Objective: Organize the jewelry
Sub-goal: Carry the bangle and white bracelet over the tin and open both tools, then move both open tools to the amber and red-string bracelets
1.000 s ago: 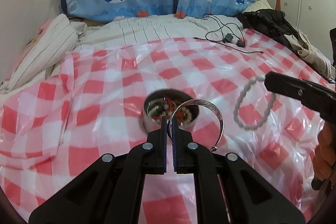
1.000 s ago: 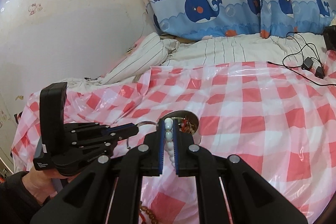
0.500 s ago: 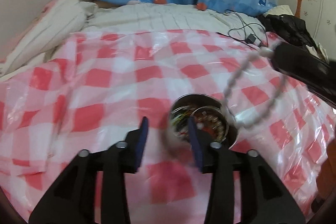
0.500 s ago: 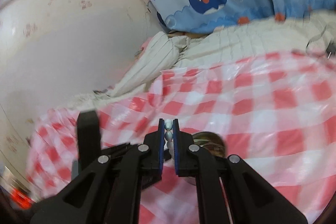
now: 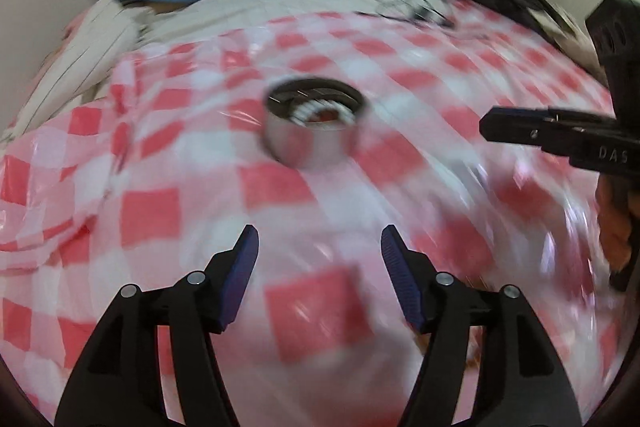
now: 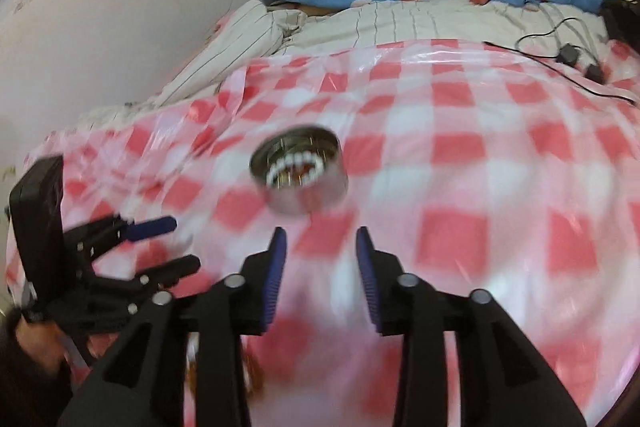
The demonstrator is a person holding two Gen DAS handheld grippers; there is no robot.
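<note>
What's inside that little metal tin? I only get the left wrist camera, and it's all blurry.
Observer: The right wrist view looks into the tin: a white bead bracelet lies curled inside, over something red.
Operator: Is the other gripper holding anything?
Observer: No. The right gripper has nothing between its fingers, and its jaws are opening.
Operator: What's the dark smear near the pillows?
Observer: A black cable with two small plugs, lying on the striped sheet.
</note>
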